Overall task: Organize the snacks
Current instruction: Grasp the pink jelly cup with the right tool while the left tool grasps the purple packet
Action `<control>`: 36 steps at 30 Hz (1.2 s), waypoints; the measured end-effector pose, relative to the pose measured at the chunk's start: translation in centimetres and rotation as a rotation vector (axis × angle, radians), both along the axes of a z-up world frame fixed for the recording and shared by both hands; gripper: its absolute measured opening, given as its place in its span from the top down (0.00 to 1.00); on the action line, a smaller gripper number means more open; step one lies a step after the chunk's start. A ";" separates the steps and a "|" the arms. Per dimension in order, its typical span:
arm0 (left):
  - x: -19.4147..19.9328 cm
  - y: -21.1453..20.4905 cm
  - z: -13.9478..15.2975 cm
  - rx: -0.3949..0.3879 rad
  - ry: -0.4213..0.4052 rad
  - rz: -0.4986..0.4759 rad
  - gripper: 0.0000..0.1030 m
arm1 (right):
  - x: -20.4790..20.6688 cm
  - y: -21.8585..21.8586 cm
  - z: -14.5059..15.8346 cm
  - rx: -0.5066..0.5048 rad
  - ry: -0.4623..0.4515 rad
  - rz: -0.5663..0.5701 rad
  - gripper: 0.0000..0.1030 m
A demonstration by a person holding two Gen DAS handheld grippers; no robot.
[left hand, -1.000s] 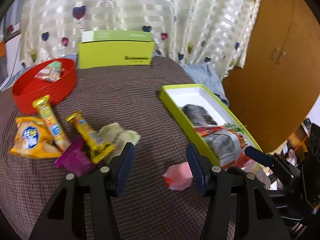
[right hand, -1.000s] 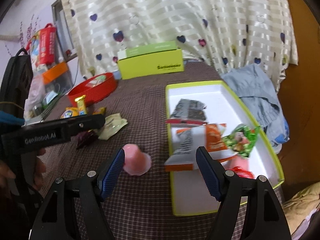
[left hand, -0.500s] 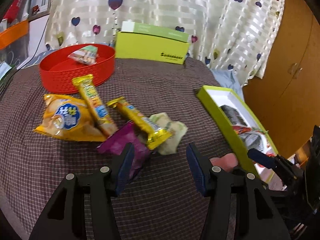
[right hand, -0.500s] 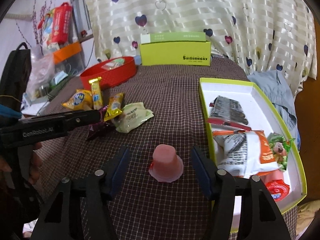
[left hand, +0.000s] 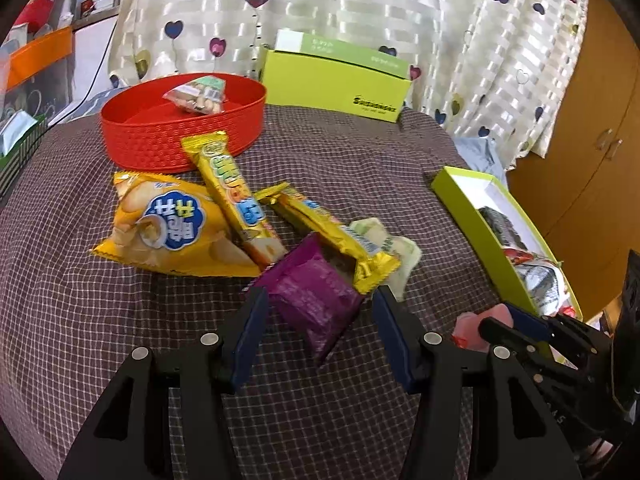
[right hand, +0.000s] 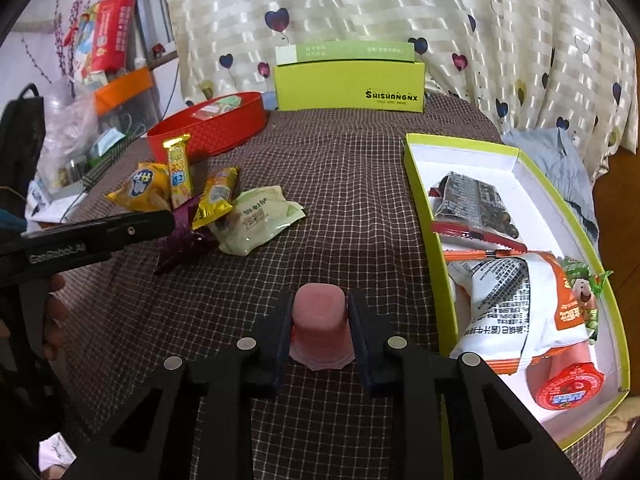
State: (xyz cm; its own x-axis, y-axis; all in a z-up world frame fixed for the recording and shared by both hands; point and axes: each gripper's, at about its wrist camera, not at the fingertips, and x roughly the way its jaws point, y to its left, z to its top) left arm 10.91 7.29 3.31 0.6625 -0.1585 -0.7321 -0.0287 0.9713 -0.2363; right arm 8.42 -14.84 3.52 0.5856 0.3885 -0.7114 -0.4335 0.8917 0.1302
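The pink jelly cup [right hand: 320,320] sits upside down on the checked cloth [right hand: 344,184], just left of the green box [right hand: 424,216]. The right gripper [right hand: 319,322] has just been closing and now pinches it. The left gripper [left hand: 316,336] gapes around a purple packet [left hand: 312,296]. Squeezing the tapered cup could make it slip free.

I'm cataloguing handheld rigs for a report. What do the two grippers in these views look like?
Both match: the left gripper and right gripper have black, angular plastic arms with cut-out slots, round silver fasteners at the joints and flat dark-blue pads. White lettering, "GenRobot.AI", runs along the left one's side. No cables or sleeves show.
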 end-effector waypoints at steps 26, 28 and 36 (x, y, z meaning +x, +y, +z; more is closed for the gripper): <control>3.0 0.0 -2.5 -0.091 0.105 0.074 0.31 | -1.0 1.4 -0.8 0.043 0.043 0.057 0.65; 3.5 -0.1 -2.9 -0.103 0.121 0.082 0.31 | -1.0 1.5 -0.9 0.035 0.047 0.055 0.65; 3.8 -0.2 -2.9 -0.100 0.108 0.104 0.31 | -1.0 1.6 -1.2 0.033 0.053 0.058 0.66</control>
State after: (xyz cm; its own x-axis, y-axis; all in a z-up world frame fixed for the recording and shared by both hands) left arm 14.75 7.07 0.37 0.5971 -0.1693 -0.7841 -0.1581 0.9335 -0.3219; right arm 7.41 -13.23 2.31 0.5235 0.4442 -0.7271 -0.4759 0.8603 0.1828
